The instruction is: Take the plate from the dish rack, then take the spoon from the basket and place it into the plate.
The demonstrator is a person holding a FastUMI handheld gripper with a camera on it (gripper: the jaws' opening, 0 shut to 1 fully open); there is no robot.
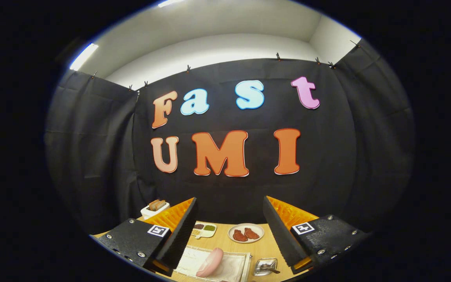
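Spread wide and holding nothing, gripper (229,231) fingers frame the pink plate (210,263) on its mat (231,268).

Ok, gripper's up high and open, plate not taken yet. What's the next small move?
Probably tip down and ease forward toward the pink plate. The gripper is open and holds nothing, its fingers wide apart above the wooden table, aimed mostly at the wall. The plate stands on edge on the white rack mat, low between the fingers.
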